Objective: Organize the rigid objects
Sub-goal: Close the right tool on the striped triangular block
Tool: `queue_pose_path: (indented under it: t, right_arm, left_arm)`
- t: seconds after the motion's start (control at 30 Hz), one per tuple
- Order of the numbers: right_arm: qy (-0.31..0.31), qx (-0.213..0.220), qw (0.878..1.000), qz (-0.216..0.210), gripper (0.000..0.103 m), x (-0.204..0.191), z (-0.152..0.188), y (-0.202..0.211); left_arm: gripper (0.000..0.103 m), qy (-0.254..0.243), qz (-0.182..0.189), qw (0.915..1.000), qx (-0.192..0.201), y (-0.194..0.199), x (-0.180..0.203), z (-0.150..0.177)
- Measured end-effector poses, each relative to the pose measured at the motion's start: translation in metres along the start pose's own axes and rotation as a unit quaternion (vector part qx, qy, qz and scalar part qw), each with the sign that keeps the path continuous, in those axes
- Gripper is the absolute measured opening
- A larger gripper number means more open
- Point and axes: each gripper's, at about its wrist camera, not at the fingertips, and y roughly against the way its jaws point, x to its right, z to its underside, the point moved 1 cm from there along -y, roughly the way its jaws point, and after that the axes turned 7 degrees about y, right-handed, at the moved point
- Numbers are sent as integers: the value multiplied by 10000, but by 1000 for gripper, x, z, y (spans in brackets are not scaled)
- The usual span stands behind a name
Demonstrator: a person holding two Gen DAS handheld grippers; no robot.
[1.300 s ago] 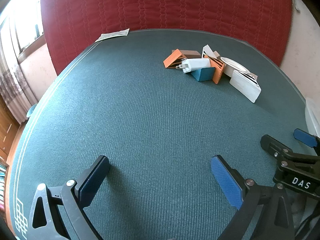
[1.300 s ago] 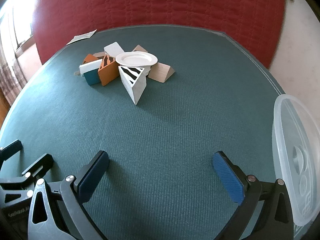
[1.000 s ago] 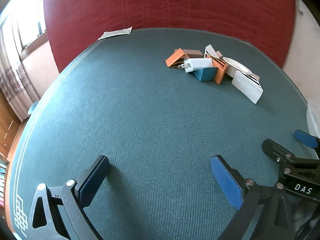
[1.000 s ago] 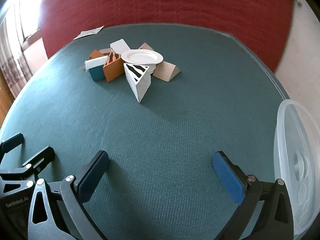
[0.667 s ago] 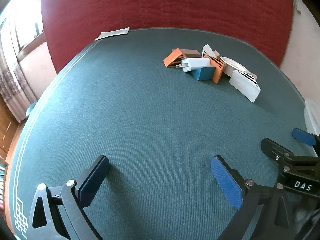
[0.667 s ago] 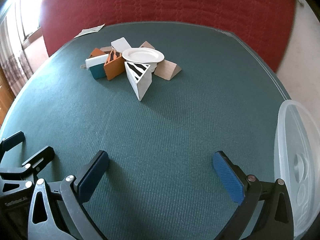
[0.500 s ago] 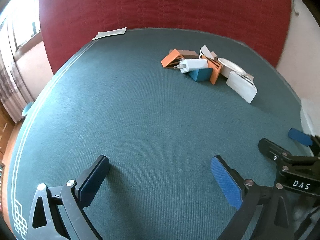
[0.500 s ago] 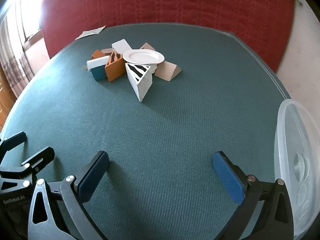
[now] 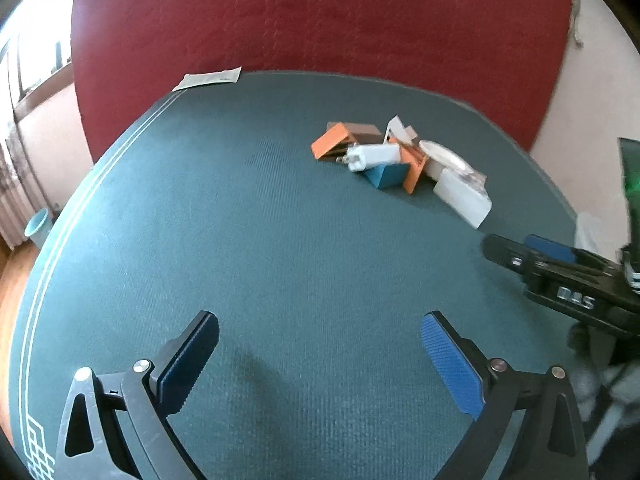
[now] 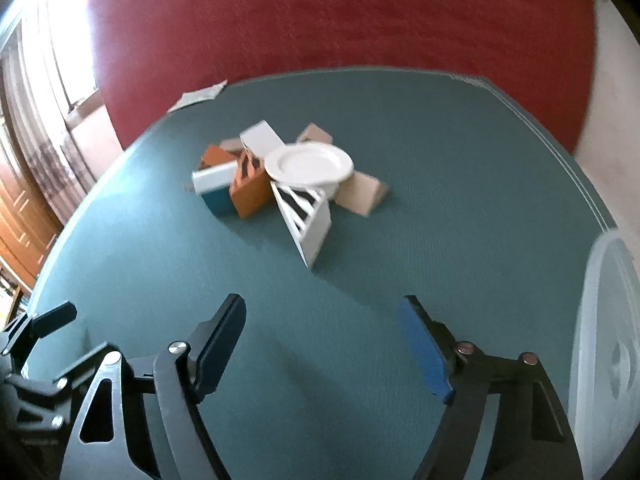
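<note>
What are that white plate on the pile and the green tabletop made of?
White plate: probably glazed ceramic, perhaps melamine; it looks smooth with a raised rim, though blur hides any shine. Green tabletop: woven fabric or felt-like cloth, matte, with fine ribbed lines across it.

Bare green tabletop (image 10: 460,168) lies open up to the clustered blocks (image 10: 280,184); a plastic lid (image 10: 604,340) borders its right.

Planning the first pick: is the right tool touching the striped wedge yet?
Apart. The right wrist view shows bare green mat between the right tool and the striped wedge; its jaws are closing with nothing between them.
</note>
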Motion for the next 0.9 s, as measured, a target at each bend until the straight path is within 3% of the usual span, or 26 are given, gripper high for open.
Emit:
queue_pose_path:
  t: [0.2,0.63,0.9]
  right_arm:
    - [-27,-7,9997,-246,61,-4,-14,-15]
    - [169,201,9996,-139,57,-4,-43,-31]
    - [104,91,9995,-272,43,-3,-42,-41]
  left_arm:
    - [102,191,159,9996,122,11,-10,-16]
    - [102,413,-74,9987,292,17,-22,-41]
    - [102,473,-178,9985,218,9,-23,-44]
